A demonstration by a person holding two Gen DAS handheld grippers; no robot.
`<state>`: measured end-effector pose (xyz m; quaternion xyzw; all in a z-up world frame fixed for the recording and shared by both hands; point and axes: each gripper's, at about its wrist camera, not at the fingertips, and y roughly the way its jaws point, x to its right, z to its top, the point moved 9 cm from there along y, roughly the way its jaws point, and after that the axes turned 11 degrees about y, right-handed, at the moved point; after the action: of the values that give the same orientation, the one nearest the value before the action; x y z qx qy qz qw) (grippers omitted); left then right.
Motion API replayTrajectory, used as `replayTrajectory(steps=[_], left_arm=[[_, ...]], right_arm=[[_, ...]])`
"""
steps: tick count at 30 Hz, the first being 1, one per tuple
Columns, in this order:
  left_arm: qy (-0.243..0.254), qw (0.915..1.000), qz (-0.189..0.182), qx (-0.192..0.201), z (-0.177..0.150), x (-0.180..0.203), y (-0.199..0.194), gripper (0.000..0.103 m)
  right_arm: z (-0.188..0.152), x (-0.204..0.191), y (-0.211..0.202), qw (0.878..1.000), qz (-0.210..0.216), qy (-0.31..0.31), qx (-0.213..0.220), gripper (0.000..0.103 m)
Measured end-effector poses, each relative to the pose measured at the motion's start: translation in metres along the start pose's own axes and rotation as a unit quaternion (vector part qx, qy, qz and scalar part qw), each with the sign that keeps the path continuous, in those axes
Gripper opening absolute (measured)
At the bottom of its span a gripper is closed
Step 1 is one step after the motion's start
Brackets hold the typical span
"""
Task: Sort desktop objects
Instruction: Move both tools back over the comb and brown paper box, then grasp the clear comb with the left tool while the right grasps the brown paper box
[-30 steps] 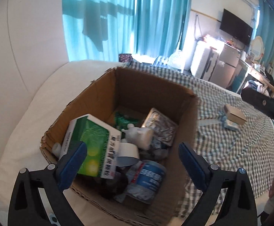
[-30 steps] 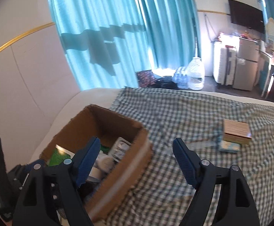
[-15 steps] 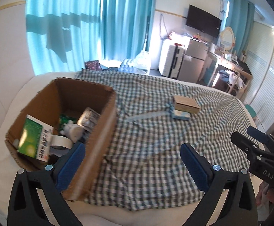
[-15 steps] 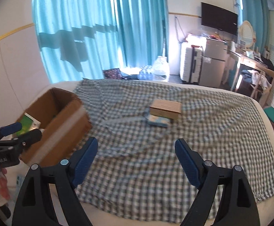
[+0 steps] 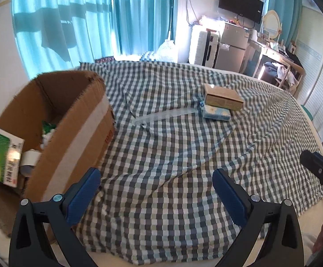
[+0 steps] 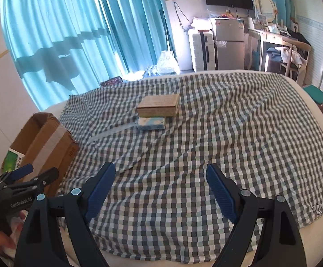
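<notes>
Left gripper (image 5: 156,181) hangs wide open, nothing between its 2 blue pads, just above the green-and-white checked cloth (image 5: 172,155). Right gripper (image 6: 160,178) is spread just as wide, empty too, over bare cloth. Plenty of free checks ahead of both. Beyond, a brown cardboard carton (image 6: 158,106) sits on a pale blue tissue pack (image 6: 151,123), a clear plastic comb (image 5: 165,116) touching that pack. The open corrugated cardboard box (image 5: 72,133) stands at the cloth's left edge; only the left view looks inside, showing a green-and-white medicine packet (image 5: 2,158). The right view alone shows the cloth's right hem.
</notes>
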<state>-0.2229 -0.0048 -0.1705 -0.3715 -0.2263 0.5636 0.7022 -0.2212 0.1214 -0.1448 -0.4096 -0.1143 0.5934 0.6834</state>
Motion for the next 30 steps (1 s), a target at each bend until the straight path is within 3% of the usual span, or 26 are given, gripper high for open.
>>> replayTrajectory(steps=[8, 13, 18, 21, 23, 27, 30], left_arm=[[0.028, 0.9995, -0.002, -0.016, 0.030, -0.003, 0.091, 0.103], [0.077, 0.9966, 0.015, -0.027, 0.060, 0.000, 0.156, 0.103], [0.071, 0.9964, 0.016, -0.042, 0.066, -0.007, 0.194, 0.101], [0.072, 0.9962, 0.014, -0.046, 0.065, -0.006, 0.207, 0.099], [0.079, 0.9955, 0.019, -0.049, 0.064, -0.005, 0.216, 0.099], [0.084, 0.9958, 0.007, -0.037, 0.065, -0.004, 0.220, 0.094], [0.109, 0.9935, -0.016, -0.030, 0.068, -0.001, 0.222, 0.075]], right_arm=[[-0.013, 0.034, 0.066, 0.998, -0.018, 0.027, -0.048, 0.087], [-0.018, 0.050, 0.092, 0.996, -0.031, 0.049, -0.062, 0.087], [0.022, 0.039, 0.130, 0.998, -0.024, -0.005, -0.052, 0.087], [0.059, 0.017, 0.159, 0.996, 0.014, -0.076, -0.051, 0.087], [0.081, 0.000, 0.179, 0.987, 0.040, -0.143, -0.061, 0.087], [0.107, -0.023, 0.205, 0.958, 0.073, -0.260, -0.096, 0.087], [0.113, -0.036, 0.217, 0.936, 0.109, -0.307, -0.135, 0.088]])
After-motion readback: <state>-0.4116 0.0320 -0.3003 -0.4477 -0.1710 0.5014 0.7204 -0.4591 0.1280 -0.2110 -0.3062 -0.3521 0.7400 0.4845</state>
